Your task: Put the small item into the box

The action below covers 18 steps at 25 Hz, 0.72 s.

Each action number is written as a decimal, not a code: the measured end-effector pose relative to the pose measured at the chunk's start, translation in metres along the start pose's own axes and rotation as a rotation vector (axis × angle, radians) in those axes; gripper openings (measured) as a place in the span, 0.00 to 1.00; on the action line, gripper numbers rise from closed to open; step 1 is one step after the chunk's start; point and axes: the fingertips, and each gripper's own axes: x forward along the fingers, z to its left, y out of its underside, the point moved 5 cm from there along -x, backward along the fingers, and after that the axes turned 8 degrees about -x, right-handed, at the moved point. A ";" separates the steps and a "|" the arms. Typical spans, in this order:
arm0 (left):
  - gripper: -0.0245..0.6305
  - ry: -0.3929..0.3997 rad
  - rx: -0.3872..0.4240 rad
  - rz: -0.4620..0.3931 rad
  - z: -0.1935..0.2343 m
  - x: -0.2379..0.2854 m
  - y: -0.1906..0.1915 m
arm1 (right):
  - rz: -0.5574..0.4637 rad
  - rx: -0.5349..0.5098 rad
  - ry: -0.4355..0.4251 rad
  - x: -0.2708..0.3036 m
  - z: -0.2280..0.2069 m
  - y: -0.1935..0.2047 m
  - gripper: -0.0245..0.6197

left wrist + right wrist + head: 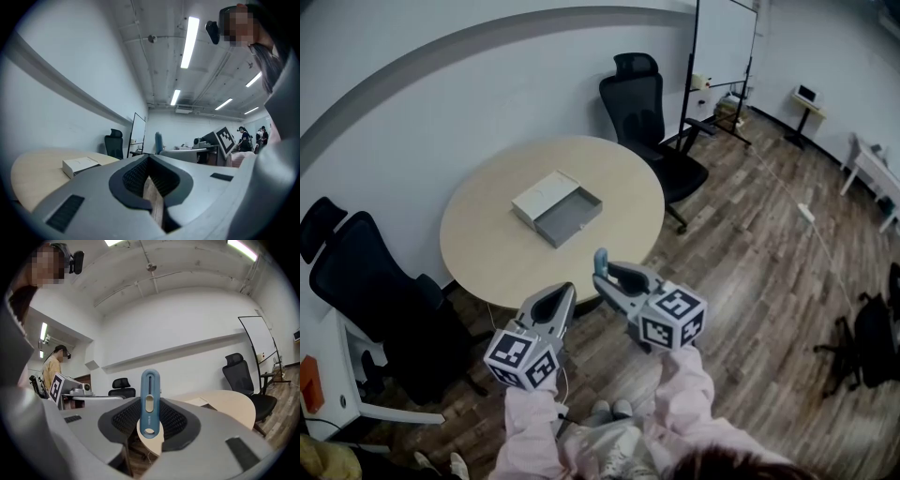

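Observation:
A small blue slider-type item (150, 404) stands upright between the jaws of my right gripper (149, 423), which is shut on it. In the head view the blue item (601, 259) sticks up from the right gripper (603, 275), just off the near edge of the round table (487, 244). The white box (546, 196) lies mid-table with its grey drawer (570, 217) pulled out. My left gripper (568, 291) hangs beside the right one, below the table edge, its jaws together with nothing between them. From the left gripper (149, 164) view, the box (79, 165) is at the left.
Black office chairs stand at the far side (647, 112) and the left (375, 300) of the table. A whiteboard on a stand (722, 47) is at the back. Wooden floor (769, 281) spreads to the right, with a cable across it. Another person (54, 366) stands in the background.

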 end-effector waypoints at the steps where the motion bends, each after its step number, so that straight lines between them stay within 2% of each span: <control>1: 0.05 -0.008 -0.003 -0.001 -0.001 -0.001 0.002 | 0.006 0.004 -0.005 0.000 0.000 0.002 0.24; 8: 0.05 -0.045 -0.013 0.006 -0.005 -0.007 0.011 | 0.011 0.040 -0.024 -0.003 0.000 0.010 0.24; 18: 0.05 -0.057 -0.014 0.028 0.012 0.002 0.011 | 0.027 0.077 -0.039 0.018 -0.010 0.019 0.24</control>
